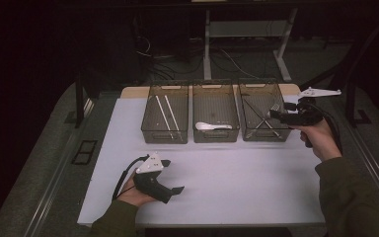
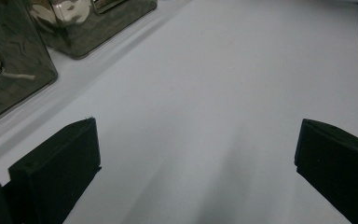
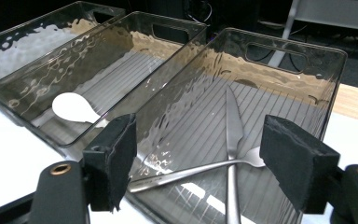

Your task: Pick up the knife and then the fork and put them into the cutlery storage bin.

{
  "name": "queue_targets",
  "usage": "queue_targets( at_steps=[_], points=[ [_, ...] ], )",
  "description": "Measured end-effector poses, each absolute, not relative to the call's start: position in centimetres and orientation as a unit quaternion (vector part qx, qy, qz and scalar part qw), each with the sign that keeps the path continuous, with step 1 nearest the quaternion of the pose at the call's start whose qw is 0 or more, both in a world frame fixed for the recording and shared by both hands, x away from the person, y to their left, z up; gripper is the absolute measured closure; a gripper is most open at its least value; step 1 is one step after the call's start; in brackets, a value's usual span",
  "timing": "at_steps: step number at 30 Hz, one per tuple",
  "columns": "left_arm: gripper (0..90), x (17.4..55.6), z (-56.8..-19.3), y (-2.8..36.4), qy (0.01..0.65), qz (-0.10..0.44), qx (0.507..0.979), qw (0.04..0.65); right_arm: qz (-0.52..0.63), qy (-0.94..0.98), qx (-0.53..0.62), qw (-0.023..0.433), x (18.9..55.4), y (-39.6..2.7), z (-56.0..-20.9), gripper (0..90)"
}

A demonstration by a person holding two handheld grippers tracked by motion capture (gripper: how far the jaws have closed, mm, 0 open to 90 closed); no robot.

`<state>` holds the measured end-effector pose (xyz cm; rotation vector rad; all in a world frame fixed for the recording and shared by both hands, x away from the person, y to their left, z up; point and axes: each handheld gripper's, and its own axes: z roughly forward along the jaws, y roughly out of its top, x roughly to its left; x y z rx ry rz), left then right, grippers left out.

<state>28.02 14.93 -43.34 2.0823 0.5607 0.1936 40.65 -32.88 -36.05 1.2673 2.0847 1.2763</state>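
Three clear bins stood in a row along the far edge of the white desk: a left bin, a middle bin and a right bin, just beside one another. The left bin held two pale sticks lying side by side, the middle bin held a white spoon near its front wall, and the right bin held a metal fork with a metal knife laid across it, the two touching where they crossed.

The right claw, held in the person's right hand, hovered at the right bin's right side, near the desk's far right corner. Its jaws stood apart with nothing pressed between them; in the right gripper view the crossed fork and knife lay in the bin beyond the gap. The left claw, held in the left hand, rested near the desk's front edge, left of centre, well apart from the bins. Its jaws stood wide, with bare desk between them.

No brand, label or readable writing appeared on the bins, the cutlery or the claws.
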Motion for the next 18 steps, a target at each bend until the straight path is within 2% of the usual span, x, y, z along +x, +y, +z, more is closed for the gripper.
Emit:
queue_targets(
  at_steps=[18],
  points=[
    [0.0,27.9,-43.3,15.0,0.231,0.079,0.848,0.47,0.47,0.767,0.397,0.182,34.1,-30.7,-38.0,20.3]
  ],
)
